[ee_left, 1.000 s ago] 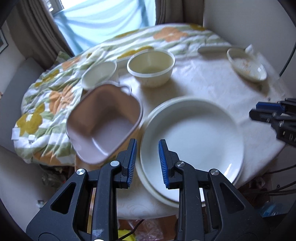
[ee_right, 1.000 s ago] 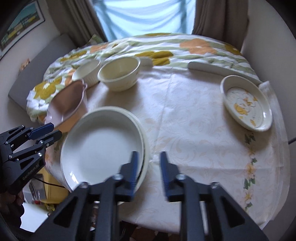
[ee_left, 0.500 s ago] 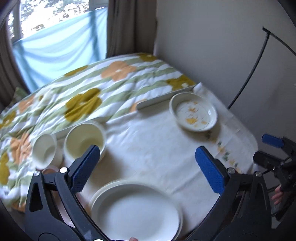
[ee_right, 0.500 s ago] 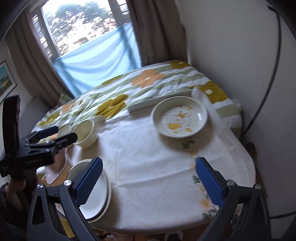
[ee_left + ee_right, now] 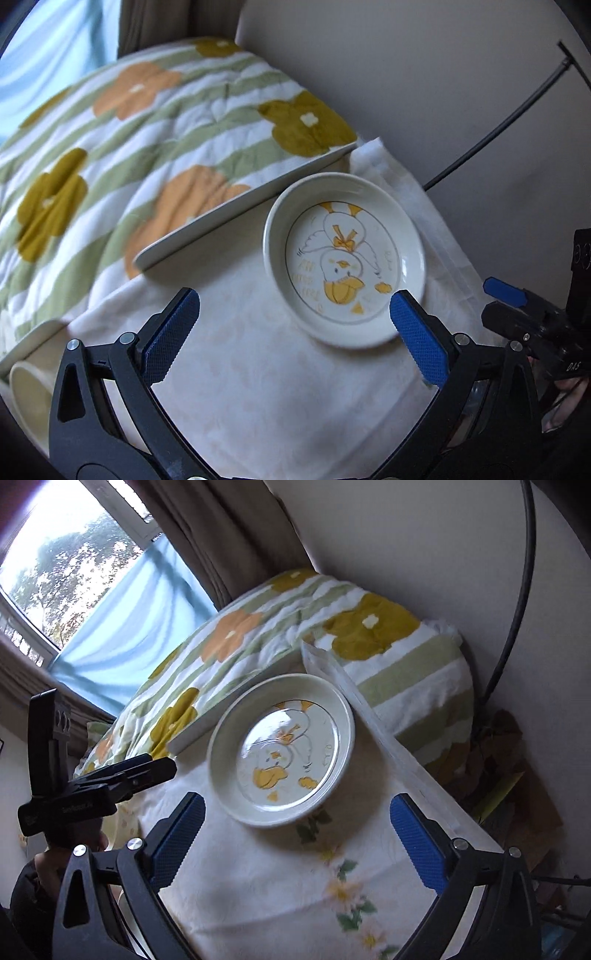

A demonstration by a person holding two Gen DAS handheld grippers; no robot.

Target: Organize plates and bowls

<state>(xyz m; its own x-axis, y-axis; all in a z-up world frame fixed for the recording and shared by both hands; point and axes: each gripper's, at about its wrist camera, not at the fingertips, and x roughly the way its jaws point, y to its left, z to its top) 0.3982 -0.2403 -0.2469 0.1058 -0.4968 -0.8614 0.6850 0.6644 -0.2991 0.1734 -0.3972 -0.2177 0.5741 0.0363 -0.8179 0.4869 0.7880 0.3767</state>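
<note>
The left gripper [image 5: 293, 332] stands wide apart with nothing between its blue pads [image 5: 170, 334]. The right gripper [image 5: 297, 834] is also spread wide but its jaws are closing slightly, and only bare tablecloth [image 5: 280, 878] lies between them.

Just beyond the left gripper's right fingertip sits the duck-printed plate [image 5: 345, 260], flat on the cloth, its near rim close to that pad but apart from it. In the right wrist view the same plate [image 5: 282, 749] lies ahead of the jaws, roughly centred between the two fingers and past their tips.

A cream bowl [image 5: 29, 398] shows at the lower left edge of the left wrist view, partly hidden behind the gripper's frame.

Open cloth runs in front of the plate and to its left. Behind it, a long white tray [image 5: 236, 210] lies with one edge just beside the plate's far rim; whether they touch is hard to say. A flowered quilt [image 5: 122, 147] covers the table beyond the tray. To the right, the table's edge [image 5: 417, 757] passes near the plate, with the wall [image 5: 424, 81] behind it.
</note>
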